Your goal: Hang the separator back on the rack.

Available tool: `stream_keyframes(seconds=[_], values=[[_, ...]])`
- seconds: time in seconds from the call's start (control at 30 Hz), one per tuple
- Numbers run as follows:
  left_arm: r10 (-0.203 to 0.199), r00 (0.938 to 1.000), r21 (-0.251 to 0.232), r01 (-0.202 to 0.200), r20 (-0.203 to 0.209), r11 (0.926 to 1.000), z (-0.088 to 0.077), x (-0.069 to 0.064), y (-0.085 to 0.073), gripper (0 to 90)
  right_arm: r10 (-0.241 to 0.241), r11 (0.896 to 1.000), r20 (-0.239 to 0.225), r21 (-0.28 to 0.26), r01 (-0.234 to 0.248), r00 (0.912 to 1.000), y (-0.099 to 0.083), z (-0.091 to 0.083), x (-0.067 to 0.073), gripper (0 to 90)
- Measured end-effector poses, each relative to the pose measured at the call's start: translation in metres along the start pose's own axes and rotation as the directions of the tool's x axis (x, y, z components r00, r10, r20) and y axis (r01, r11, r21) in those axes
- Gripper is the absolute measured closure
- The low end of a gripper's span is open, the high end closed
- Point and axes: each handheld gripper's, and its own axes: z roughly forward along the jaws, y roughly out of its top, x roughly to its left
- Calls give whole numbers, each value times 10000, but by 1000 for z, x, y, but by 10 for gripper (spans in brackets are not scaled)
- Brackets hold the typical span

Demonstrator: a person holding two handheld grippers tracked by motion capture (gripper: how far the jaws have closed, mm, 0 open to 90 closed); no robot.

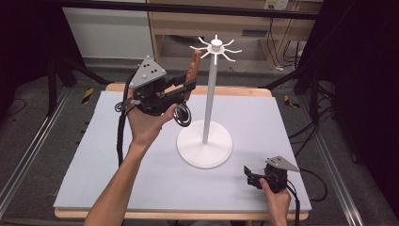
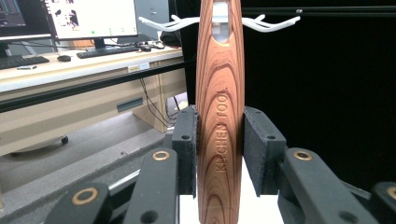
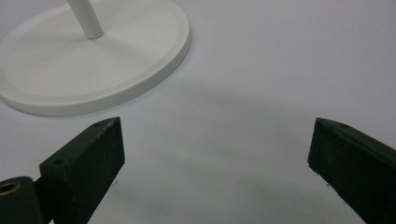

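Left gripper (image 1: 186,87) is clamping a wooden utensil handle (image 2: 219,116), holding it up left of the stand's hooks (image 1: 216,48). Risk: handle hole (image 2: 221,23) missing a hook, nudging the stand w/ the tip. Right gripper (image 1: 251,178) is resting open, near right.

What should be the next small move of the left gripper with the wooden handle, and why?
Probably lift a little and ease toward the rack. The left gripper is shut on the wooden handle, whose hanging hole stands level with the white hooks of the rack but is not on one yet.
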Motion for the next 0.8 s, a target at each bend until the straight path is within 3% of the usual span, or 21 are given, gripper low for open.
stream_keyframes(seconds=[0.8], values=[[-156, 9999, 43, 156, 38, 9999, 16, 1, -11, 672, -66, 10000, -45, 12, 66, 10000, 0, 1, 1, 43]])
